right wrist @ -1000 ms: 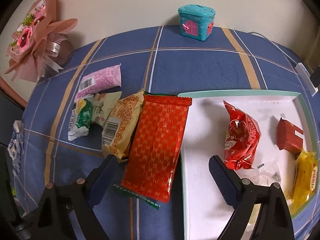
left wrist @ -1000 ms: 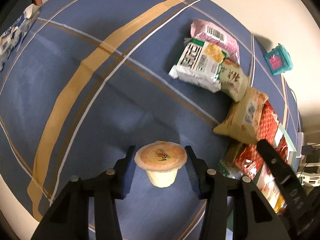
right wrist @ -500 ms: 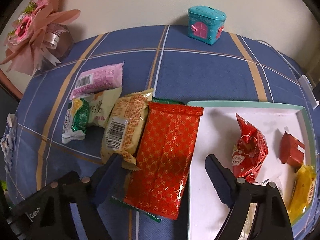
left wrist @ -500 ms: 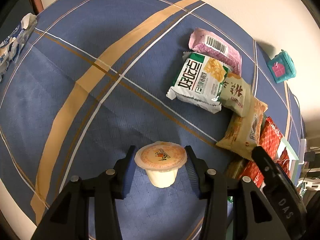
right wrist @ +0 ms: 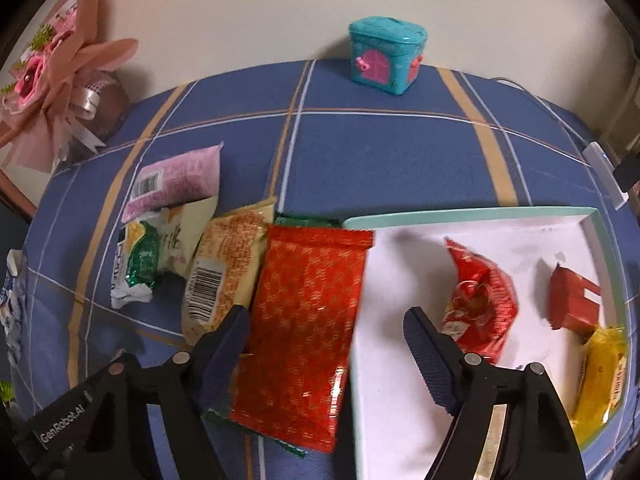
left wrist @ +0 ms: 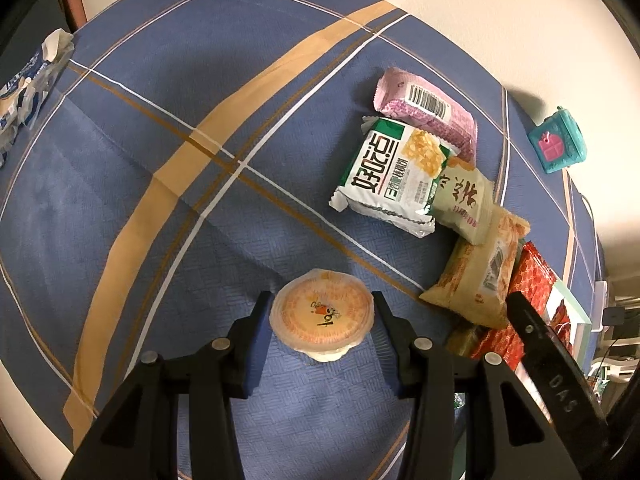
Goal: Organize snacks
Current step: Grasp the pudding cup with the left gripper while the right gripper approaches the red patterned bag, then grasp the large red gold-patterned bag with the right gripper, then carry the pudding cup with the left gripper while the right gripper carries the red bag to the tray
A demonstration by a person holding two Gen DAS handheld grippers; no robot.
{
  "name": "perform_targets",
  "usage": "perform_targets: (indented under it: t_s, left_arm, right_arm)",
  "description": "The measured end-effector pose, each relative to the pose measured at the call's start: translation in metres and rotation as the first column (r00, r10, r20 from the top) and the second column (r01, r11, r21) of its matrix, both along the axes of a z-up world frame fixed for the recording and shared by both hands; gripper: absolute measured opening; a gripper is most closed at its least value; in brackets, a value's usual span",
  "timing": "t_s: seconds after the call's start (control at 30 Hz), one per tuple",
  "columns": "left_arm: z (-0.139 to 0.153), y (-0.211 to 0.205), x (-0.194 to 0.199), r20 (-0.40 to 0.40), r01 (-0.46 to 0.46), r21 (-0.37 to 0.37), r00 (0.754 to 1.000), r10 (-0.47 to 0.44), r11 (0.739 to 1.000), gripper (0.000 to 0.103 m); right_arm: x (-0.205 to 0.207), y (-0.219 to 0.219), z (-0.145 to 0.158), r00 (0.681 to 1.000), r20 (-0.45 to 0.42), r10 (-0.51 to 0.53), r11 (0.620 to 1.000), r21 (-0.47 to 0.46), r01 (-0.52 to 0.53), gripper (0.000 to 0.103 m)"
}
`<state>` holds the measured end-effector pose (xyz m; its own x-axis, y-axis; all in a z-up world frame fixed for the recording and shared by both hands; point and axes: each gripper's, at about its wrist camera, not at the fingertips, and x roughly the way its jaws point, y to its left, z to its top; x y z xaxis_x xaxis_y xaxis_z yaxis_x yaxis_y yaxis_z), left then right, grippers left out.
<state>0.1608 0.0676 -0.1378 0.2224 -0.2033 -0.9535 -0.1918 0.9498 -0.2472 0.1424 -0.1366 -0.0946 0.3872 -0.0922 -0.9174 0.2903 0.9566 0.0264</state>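
A jelly cup [left wrist: 322, 316] with an orange foil lid hangs just above the blue checked cloth, and my left gripper [left wrist: 322, 314] is shut on its sides. A red patterned packet [right wrist: 312, 320] lies on a green packet, its right edge over the rim of a white tray [right wrist: 460, 214]. My right gripper [right wrist: 326, 316] straddles the red packet with its jaws closing, the pads still clear of it. Left of it lie a tan barcoded packet [right wrist: 224, 272], a green-white packet [left wrist: 388, 172], a beige packet [left wrist: 464, 200] and a pink packet [left wrist: 428, 108].
The tray holds a red foil bag [right wrist: 480, 304], a small red box [right wrist: 572, 304] and a yellow packet [right wrist: 600, 376]. A teal toy box [right wrist: 386, 56] stands by the wall, a pink bouquet [right wrist: 60, 76] at the back left. A blue-white wrapper [left wrist: 24, 92] lies at the cloth's left edge.
My right gripper has shifted left over the red packet and its jaws have narrowed. My left gripper keeps the cup held as before.
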Motion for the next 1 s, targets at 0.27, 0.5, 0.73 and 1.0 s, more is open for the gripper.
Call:
perform_targets:
  t_s: [0.27,0.5,0.73,1.0]
  left_arm:
    - [0.012,0.007,-0.006,0.007,-0.003,0.002,1.0,0.003,1.0,0.049]
    - [0.012,0.006,-0.005,0.013,-0.005,-0.002,1.0,0.005,1.0,0.049]
    - [0.028,0.006,-0.008,0.038,-0.008,-0.009,0.999,0.009,1.0,0.049]
    - [0.054,-0.004,-0.014,0.089,-0.004,-0.011,0.996,0.005,1.0,0.049]
  right_arm:
    - [0.0,0.017,-0.008,0.999,-0.031,0.037,0.997,-0.065,-0.039,0.071]
    - [-0.006,0.021,-0.007,0.998,-0.04,0.044,0.997,-0.054,-0.046,0.055]
    - [-0.009,0.014,-0.001,0.999,-0.04,0.037,0.999,-0.032,-0.038,0.049]
    - [-0.012,0.005,0.024,1.0,0.0,0.03,1.0,-0.001,-0.03,0.048]
